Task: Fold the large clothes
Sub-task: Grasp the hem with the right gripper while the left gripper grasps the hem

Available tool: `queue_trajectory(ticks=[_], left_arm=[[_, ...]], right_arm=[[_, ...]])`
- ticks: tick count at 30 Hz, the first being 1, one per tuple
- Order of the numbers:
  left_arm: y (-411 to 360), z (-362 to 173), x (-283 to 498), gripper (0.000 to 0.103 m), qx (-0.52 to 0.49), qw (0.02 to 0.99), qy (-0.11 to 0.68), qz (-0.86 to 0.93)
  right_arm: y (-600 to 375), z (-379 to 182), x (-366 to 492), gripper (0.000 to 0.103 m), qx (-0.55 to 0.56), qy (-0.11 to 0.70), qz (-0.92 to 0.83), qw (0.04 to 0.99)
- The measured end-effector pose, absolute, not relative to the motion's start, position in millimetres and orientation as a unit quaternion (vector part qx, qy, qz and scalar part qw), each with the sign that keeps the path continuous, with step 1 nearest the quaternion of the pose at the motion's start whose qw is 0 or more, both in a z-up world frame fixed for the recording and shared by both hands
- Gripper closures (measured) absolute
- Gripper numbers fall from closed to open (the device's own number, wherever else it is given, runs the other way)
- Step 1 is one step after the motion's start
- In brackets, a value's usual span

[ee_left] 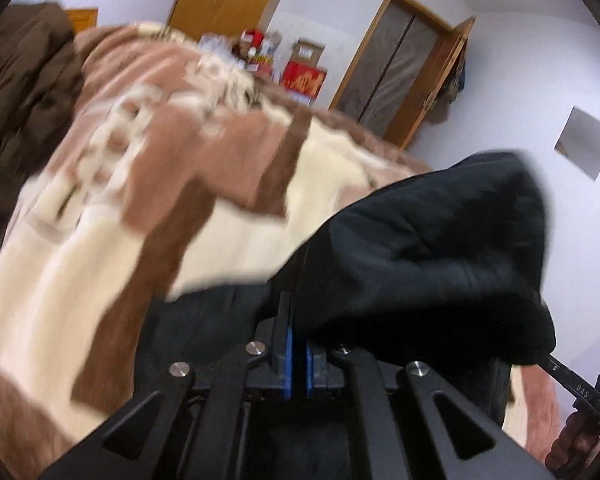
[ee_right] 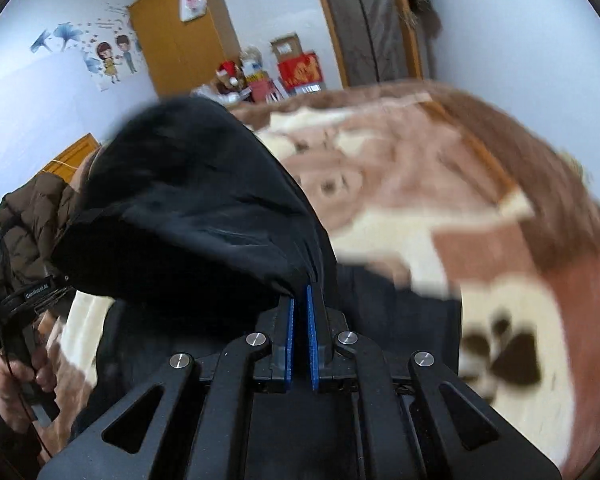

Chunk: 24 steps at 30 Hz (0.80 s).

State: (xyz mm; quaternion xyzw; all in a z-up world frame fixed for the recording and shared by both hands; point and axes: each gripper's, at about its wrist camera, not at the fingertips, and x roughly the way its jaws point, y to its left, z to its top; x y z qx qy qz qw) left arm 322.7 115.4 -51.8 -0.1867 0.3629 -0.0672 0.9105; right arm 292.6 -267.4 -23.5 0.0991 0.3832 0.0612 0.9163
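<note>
Both tongs clenched on a black fabric garment lifted above a bed.

The left tongs (ee_left: 298, 280) and right tongs (ee_right: 306, 276), each with blue pads, pinch the thick, matte black fabric garment (ee_left: 432, 248), which bulges in rumpled folds between them and hangs over the plush brown-and-cream patterned blanket (ee_right: 440, 184) covering the bed. White lettering "GenRobot.AI" is legible on the left handle (ee_right: 36, 290); "DAS" shows on the right handle (ee_left: 580, 390). Red boxes (ee_right: 300, 70) carry unreadable gold characters.

One black garment (ee_left: 420, 248), one blanket (ee_left: 80, 260), perhaps one brown jacket (ee_left: 24, 92).
</note>
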Motion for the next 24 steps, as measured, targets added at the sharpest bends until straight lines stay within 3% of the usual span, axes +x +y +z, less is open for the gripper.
queue_trajectory(ticks=[5, 10, 14, 18, 20, 22, 24], left_arm=[[122, -110, 281, 0.094, -0.184, 0.874, 0.446, -0.054], [141, -128, 242, 0.094, -0.202, 0.853, 0.480, -0.029], [142, -106, 242, 0.094, -0.216, 0.859, 0.464, -0.034], [108, -60, 267, 0.094, -0.194, 0.880, 0.421, -0.100], [85, -43, 284, 0.090, -0.177, 0.887, 0.404, -0.137], [64, -38, 295, 0.074, -0.163, 0.887, 0.398, -0.168], [47, -50, 301, 0.073, -0.150, 0.882, 0.409, -0.179]], right_arm=[[-289, -82, 259, 0.098, 0.126, 0.461, 0.031, 0.878], [-302, -85, 236, 0.097, 0.160, 0.463, 0.033, 0.871], [-287, -65, 243, 0.090, 0.150, 0.442, 0.062, 0.882], [-259, -34, 268, 0.089, 0.132, 0.408, 0.091, 0.899], [-246, -20, 283, 0.088, 0.125, 0.385, 0.101, 0.909], [-228, -19, 297, 0.085, 0.112, 0.379, 0.117, 0.911], [-212, -36, 305, 0.084, 0.092, 0.402, 0.121, 0.903]])
